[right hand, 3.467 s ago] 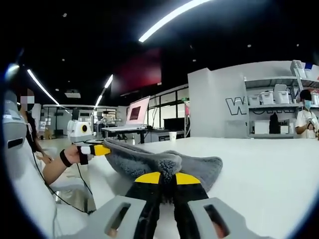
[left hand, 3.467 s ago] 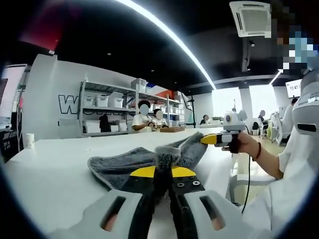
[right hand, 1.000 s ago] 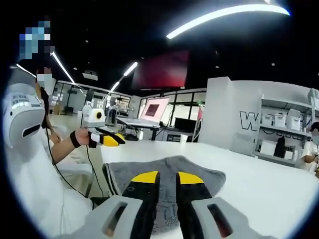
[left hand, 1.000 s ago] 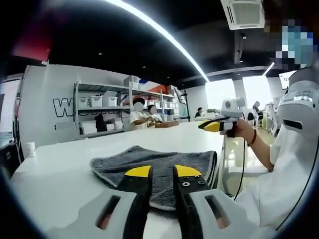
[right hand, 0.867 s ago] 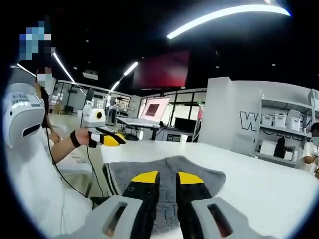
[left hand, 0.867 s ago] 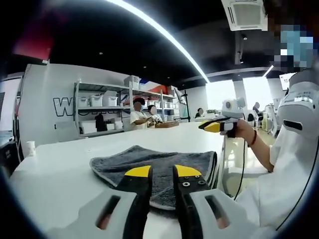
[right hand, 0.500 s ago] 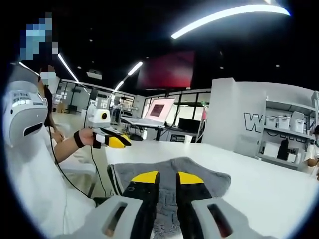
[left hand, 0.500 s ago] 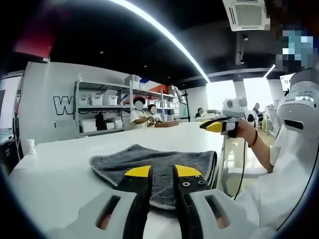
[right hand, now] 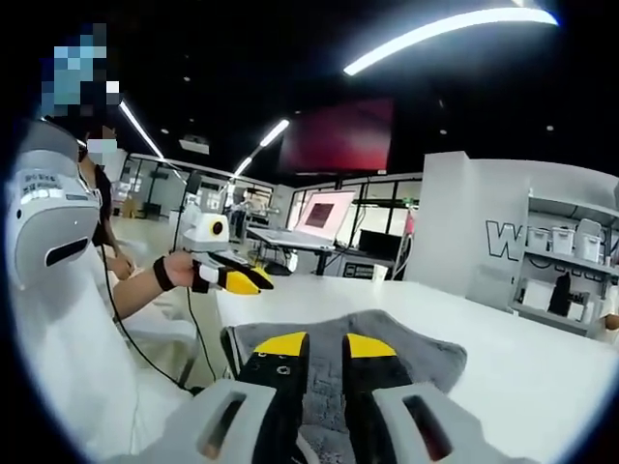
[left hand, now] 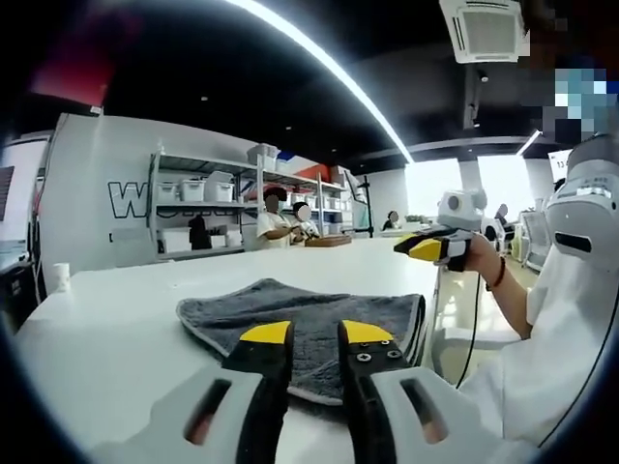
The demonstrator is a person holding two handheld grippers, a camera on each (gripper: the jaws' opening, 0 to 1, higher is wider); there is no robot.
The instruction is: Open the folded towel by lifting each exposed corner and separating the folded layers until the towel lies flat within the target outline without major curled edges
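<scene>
Both grippers released the towel [left hand: 300, 314], now flat

Both grippers, left [left hand: 314, 333] and right [right hand: 316, 345], have pale grey bodies with black yellow-tipped jaws (small screws near the tips), and the person apparently wears white sleeves.

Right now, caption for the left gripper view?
Open left gripper above a grey towel on a white table; right gripper raised alongside.

Readable text: large dark letter "W" on the white wall [left hand: 124, 198] beside the shelving, rest hidden; same "W" in right gripper view. Digits on a far screen [left hand: 564, 165] illegible.
</scene>
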